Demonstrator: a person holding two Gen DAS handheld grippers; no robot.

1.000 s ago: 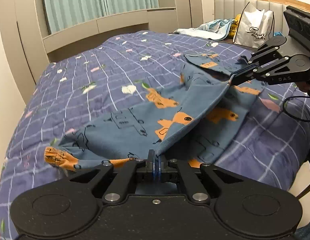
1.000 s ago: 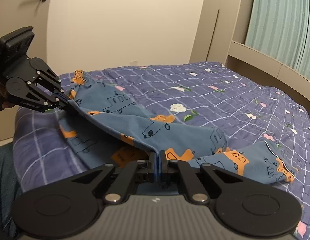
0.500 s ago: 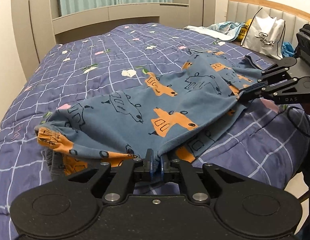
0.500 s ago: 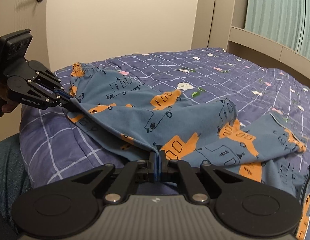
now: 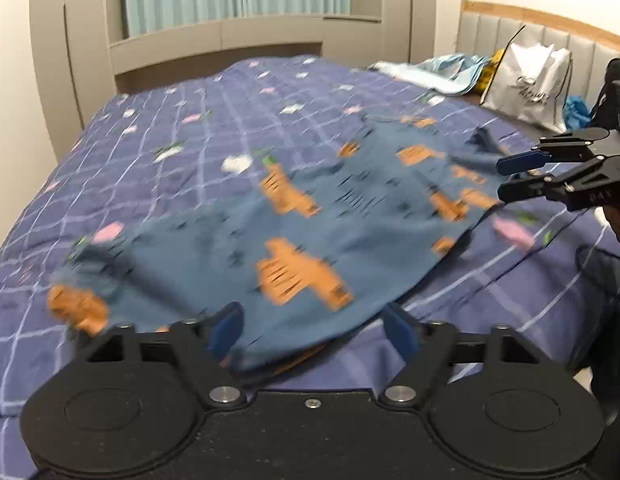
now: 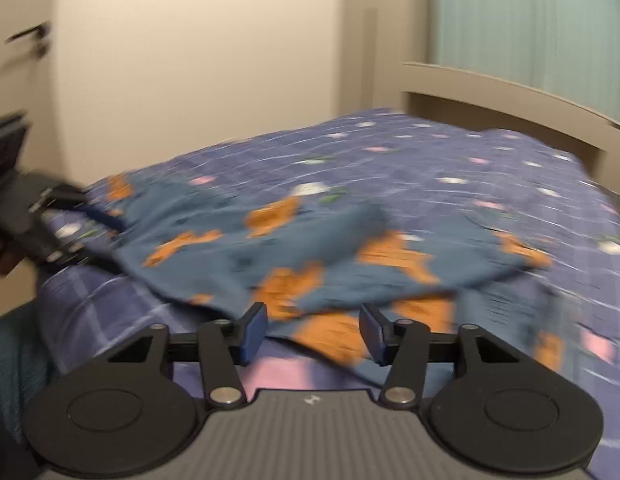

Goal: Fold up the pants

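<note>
The pants (image 5: 293,236) had been released and lay folded over on the near side of the bed (image 5: 181,144). The left hand-held gripper (image 5: 310,330) and right hand-held gripper (image 6: 312,330), clamped on the fabric half a second before, were spread wide; this fold was judged laid down.

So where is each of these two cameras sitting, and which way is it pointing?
Left wrist: sits on the left gripper, looking across the bed toward the curtains; its open fingers frame the pants, and the right gripper shows at right.
Right wrist: sits on the right gripper, facing the door wall; the left gripper shows at left.
Both share the pants and bed.
</note>
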